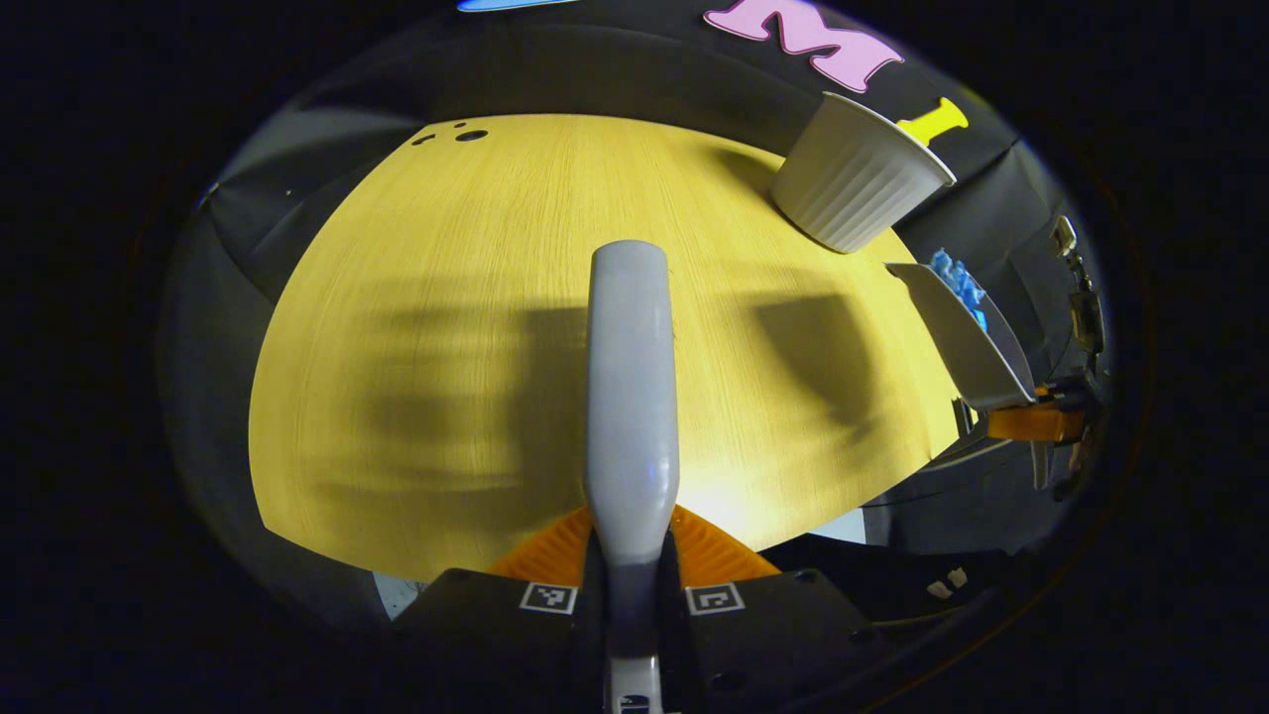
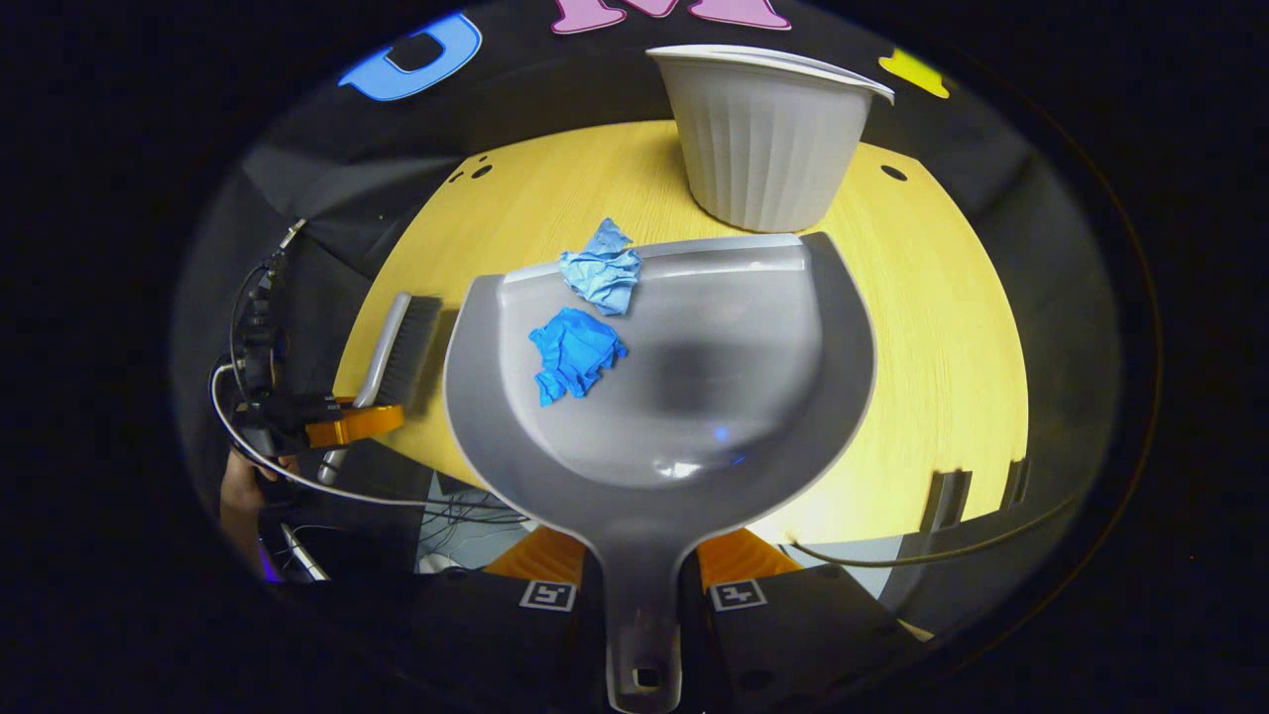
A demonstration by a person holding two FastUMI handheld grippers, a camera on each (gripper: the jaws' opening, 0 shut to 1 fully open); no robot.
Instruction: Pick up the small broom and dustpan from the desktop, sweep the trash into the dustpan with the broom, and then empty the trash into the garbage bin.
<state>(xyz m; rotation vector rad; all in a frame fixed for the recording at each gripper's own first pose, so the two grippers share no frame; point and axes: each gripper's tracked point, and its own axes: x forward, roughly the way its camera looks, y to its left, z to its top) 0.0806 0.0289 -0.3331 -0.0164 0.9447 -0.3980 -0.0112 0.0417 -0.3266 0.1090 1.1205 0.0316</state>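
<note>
Two blue paper wads (image 2: 585, 317) are carried in the dustpan (image 2: 694, 397), its handle pinched by the right gripper (image 2: 642, 585), the broom (image 1: 632, 397) clamped in the left gripper (image 1: 632, 570); the wad at the lip could be spilled before the bin (image 2: 768, 139) near the desk's (image 2: 942, 327) far edge by any tilt.

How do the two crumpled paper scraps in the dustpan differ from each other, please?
The dark blue scrap is a deeper, saturated blue; the pale blue scrap is lighter, almost greyish. The dark blue scrap lies wholly inside the dustpan, while the pale blue scrap sits at the front lip, partly overhanging towards the white bin. Both are crumpled and similar in size.
</note>
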